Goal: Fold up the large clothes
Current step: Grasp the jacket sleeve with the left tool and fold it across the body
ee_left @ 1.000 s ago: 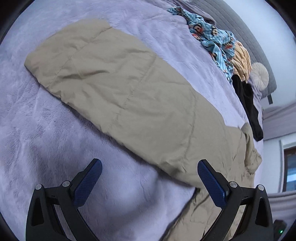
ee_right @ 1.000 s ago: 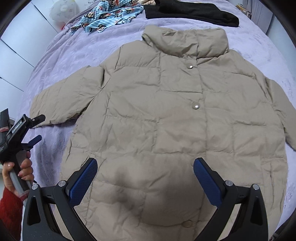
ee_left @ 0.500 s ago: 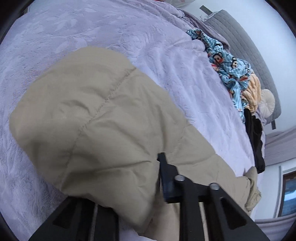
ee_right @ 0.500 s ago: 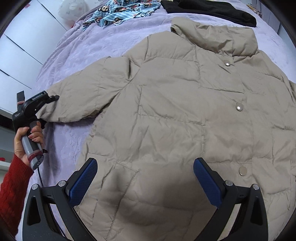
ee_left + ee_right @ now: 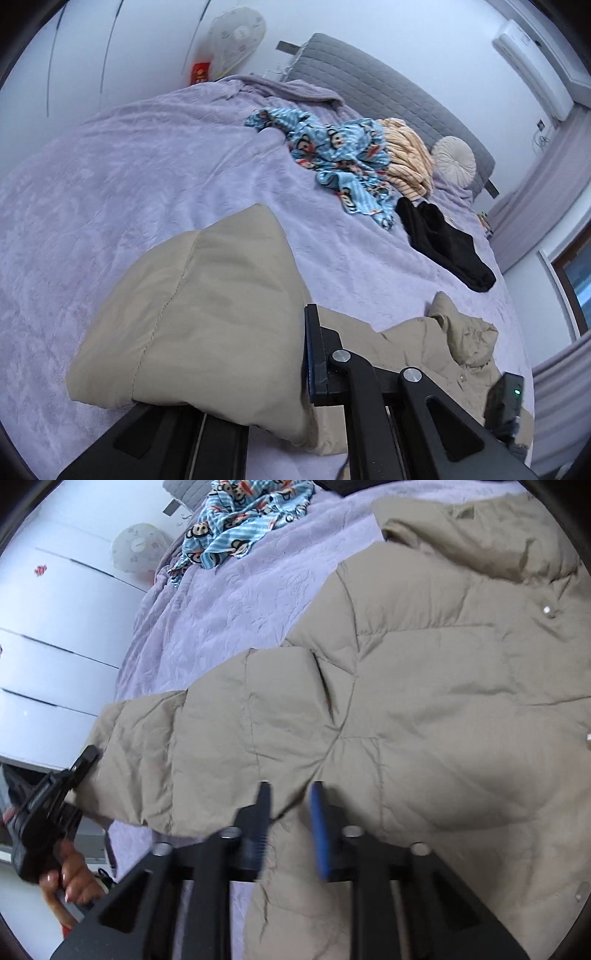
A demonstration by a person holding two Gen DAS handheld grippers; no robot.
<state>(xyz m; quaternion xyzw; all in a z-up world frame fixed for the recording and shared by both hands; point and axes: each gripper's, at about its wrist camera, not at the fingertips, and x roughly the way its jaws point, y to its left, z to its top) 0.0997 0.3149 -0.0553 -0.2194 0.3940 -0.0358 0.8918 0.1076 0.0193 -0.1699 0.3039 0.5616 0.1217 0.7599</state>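
At the left edge of the bed (image 5: 221, 602) our left gripper (image 5: 86, 760) had its fingers clamped on the sleeve (image 5: 207, 314), right at the cuff end, and from its own camera the puffy fabric bulged up between the two fingers and hid the left one. The jacket (image 5: 424, 709) lay spread face up across the purple bedspread, sleeve stretched out toward that left edge, collar (image 5: 480, 539) pointing to the headboard (image 5: 388, 92), snaps (image 5: 546, 609) showing down the front. Moving right, our right gripper (image 5: 290, 823) sat at the near edge of the jacket, about where sleeve meets body; its fingers were drawn narrow with a fold of beige fabric between them, though we could not tell whether they had actually pinched it, as the view was blurred. Farther up the bed, near the headboard, lay a blue cartoon-print garment (image 5: 343, 155), a striped peach one (image 5: 406, 158) beside it, a black one (image 5: 443, 240), and a round cushion (image 5: 453, 161).
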